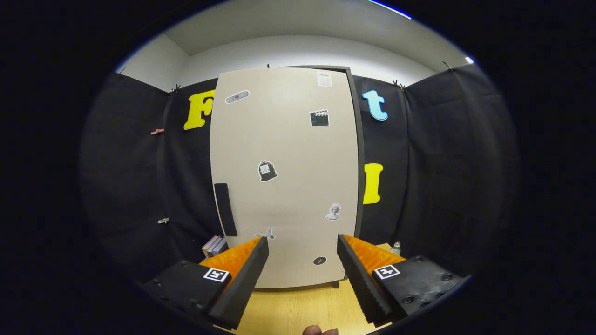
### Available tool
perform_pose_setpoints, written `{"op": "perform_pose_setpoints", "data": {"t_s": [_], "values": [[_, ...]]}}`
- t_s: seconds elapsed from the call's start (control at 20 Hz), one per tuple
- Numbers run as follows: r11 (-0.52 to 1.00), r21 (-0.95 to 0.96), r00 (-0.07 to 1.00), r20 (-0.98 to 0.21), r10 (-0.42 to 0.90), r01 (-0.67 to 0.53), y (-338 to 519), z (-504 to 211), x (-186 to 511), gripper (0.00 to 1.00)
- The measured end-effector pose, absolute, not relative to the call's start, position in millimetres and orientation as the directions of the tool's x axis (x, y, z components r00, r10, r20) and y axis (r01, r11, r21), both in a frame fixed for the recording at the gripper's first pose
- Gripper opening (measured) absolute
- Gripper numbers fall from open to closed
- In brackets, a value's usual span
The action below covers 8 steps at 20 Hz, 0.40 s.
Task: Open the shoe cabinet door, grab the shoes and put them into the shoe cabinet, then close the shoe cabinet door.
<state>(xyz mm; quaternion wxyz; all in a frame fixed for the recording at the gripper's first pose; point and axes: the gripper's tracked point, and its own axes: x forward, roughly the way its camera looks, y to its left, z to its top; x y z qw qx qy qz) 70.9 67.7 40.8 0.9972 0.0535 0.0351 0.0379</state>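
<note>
Beige, sticker-dotted shoe cabinet door (284,177) stands shut on the wooden tabletop (298,307); the claw (302,246) gapes wide, empty. Missing the slim black handle (225,209), far left, could mean sliding off.

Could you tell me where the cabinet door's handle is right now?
The dark handle sits on the door's left edge, low down, beyond the open tool's left finger.
</note>
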Motion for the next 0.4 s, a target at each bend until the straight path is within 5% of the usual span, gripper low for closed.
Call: {"op": "perform_pose_setpoints", "data": {"t_s": [0.4], "values": [[0.992, 0.11, 0.995, -0.063, 0.077, -0.07, 66.2, 39.9, 69.7, 0.96]]}}
